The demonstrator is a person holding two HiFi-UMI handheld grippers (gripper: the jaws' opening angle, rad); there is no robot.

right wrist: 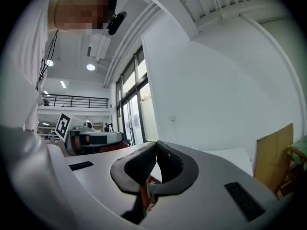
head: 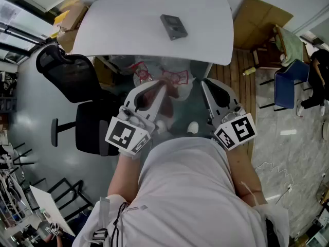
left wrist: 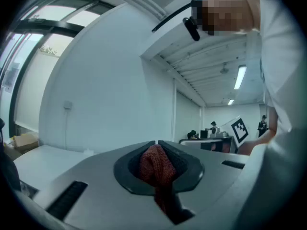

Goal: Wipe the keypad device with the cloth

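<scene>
The red cloth (left wrist: 156, 166) was clamped in the left gripper (left wrist: 157, 143); the right gripper (right wrist: 157, 145) was closed, empty. The keypad device (head: 173, 27) lay well ahead of both, on the white table (head: 118, 24). Wiping was judged unstarted: the cloth needed carrying forward onto it.

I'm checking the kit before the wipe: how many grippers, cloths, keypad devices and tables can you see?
Grippers: 2, the left gripper and the right gripper
Cloth: 1, red, clamped in the left gripper
Keypad device: 1
Table: 1, white
Total: 5
</scene>
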